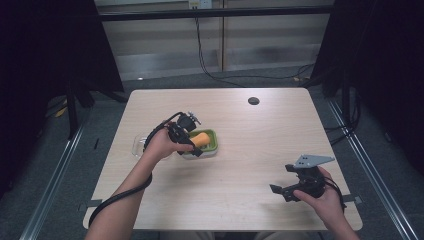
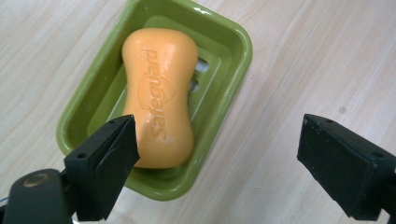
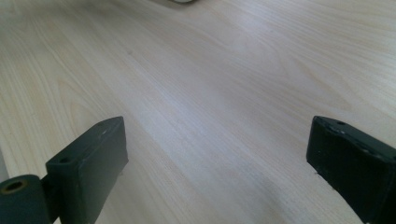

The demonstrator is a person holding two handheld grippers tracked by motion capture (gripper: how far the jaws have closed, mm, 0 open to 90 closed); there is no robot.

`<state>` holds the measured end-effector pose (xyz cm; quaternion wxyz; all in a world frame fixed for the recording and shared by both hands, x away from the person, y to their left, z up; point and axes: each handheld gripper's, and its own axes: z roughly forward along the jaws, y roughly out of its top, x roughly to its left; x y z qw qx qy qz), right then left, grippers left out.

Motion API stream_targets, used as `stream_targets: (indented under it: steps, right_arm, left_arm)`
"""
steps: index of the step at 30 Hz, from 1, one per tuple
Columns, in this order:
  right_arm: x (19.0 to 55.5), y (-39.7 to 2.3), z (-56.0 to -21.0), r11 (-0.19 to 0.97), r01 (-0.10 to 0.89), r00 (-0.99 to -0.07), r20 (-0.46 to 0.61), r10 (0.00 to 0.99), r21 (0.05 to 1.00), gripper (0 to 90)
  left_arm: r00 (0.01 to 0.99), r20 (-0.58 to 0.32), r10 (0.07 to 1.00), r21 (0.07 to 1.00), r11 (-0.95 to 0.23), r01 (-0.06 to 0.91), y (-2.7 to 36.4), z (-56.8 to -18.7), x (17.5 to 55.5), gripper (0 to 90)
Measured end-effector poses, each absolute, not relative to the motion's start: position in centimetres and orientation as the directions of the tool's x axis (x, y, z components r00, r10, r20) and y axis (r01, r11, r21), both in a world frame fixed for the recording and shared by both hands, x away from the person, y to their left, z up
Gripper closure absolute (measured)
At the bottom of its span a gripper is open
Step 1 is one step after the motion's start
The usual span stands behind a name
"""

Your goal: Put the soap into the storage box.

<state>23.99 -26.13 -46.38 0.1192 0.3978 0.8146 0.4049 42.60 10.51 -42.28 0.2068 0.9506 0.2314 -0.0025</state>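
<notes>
From the high view, the left gripper (image 1: 192, 142) hangs over a green dish (image 1: 214, 145) with orange soap (image 1: 201, 138) in it, left of the table (image 1: 250, 165) centre, while the right gripper (image 1: 290, 190) sits near the front right edge. In the left gripper view its jaws stand wide apart above the soap (image 2: 159, 95), which lies loose in the dish (image 2: 233, 70), nothing clamped. In the right gripper view the jaws gape apart over bare table (image 3: 210, 93).
</notes>
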Motion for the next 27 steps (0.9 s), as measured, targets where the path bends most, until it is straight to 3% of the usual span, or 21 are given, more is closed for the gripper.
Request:
stream_targets:
  steps: [27]
  right_arm:
    - [24.0,-26.0,-46.5,0.361,0.55,-0.659,0.126,0.741,0.753,5.1]
  left_arm:
    - [0.9,-0.11,0.422,0.415,-0.804,0.427,10.7,-44.1,39.6,12.0]
